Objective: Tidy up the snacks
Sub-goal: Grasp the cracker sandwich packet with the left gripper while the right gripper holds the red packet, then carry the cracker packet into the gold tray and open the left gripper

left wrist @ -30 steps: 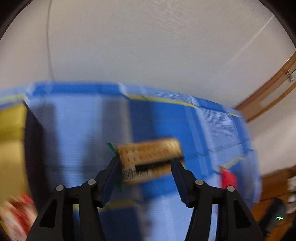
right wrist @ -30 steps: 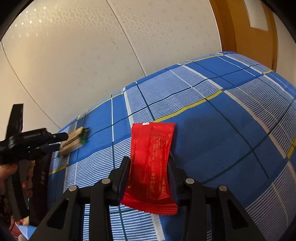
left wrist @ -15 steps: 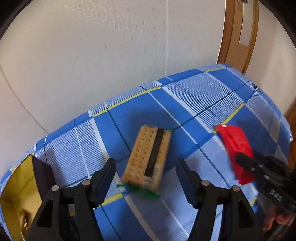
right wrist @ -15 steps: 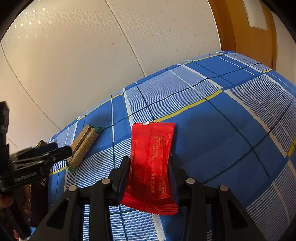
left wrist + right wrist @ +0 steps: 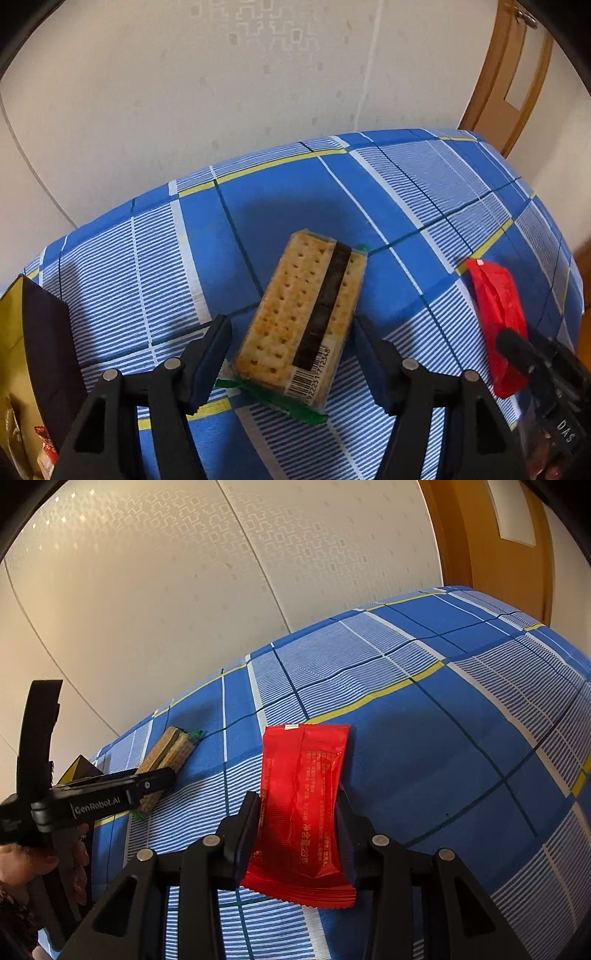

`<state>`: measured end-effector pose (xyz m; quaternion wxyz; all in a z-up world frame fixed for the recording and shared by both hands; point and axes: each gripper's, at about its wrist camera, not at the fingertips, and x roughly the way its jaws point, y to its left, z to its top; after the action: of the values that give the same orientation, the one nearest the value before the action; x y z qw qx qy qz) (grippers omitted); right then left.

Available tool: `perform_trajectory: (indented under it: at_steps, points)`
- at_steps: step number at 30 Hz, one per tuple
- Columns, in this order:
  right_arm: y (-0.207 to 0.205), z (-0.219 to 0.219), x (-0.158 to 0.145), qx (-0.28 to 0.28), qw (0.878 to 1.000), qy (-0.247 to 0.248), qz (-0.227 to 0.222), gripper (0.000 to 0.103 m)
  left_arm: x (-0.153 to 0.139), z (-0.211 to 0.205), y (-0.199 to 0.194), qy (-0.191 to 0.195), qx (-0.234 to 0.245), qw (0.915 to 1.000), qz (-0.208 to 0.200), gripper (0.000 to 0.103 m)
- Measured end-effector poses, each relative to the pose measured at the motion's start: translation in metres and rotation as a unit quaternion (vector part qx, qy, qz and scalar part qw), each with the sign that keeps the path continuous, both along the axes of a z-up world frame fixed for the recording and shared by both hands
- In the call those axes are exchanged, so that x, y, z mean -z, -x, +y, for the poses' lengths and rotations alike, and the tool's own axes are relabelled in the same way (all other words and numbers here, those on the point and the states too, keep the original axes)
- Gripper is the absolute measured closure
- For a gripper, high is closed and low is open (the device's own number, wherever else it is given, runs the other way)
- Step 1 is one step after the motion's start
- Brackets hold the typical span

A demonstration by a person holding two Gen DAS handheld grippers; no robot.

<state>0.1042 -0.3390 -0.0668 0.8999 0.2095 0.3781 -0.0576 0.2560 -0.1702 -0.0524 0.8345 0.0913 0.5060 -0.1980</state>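
**Cracker pack let go, red packet gripped**

The left gripper [image 5: 291, 354] has just been opening; its jaws stand wide, straddling the cracker pack [image 5: 303, 325], which lies flat on the blue checked table [image 5: 424, 184], likely set down for sorting. The right gripper [image 5: 297, 834] clenches the red snack packet [image 5: 301, 805]. A gold-lined box [image 5: 22, 350] at left holds wrapped snacks.

Your left gripper [image 5: 291, 360] is matte black, with silver screws. White "GenRobot.AI" lettering marks its side.
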Motion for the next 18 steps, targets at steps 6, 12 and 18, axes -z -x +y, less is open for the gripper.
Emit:
perform_trajectory:
  at_steps: [6,12,18]
  points:
    - [0.000,0.000,0.000,-0.001,1.000,0.004,-0.001,0.062,-0.002,-0.005,0.008,-0.013,0.007,0.9998,-0.015,0.047]
    - [0.000,0.003,-0.001,-0.004,1.000,0.019,-0.001,0.062,-0.004,-0.006,0.006,-0.018,0.000,0.9998,-0.009,0.049]
    - [0.000,0.002,-0.001,-0.005,1.000,0.020,-0.001,0.062,-0.005,-0.007,0.016,-0.025,0.022,0.9992,-0.022,0.055]
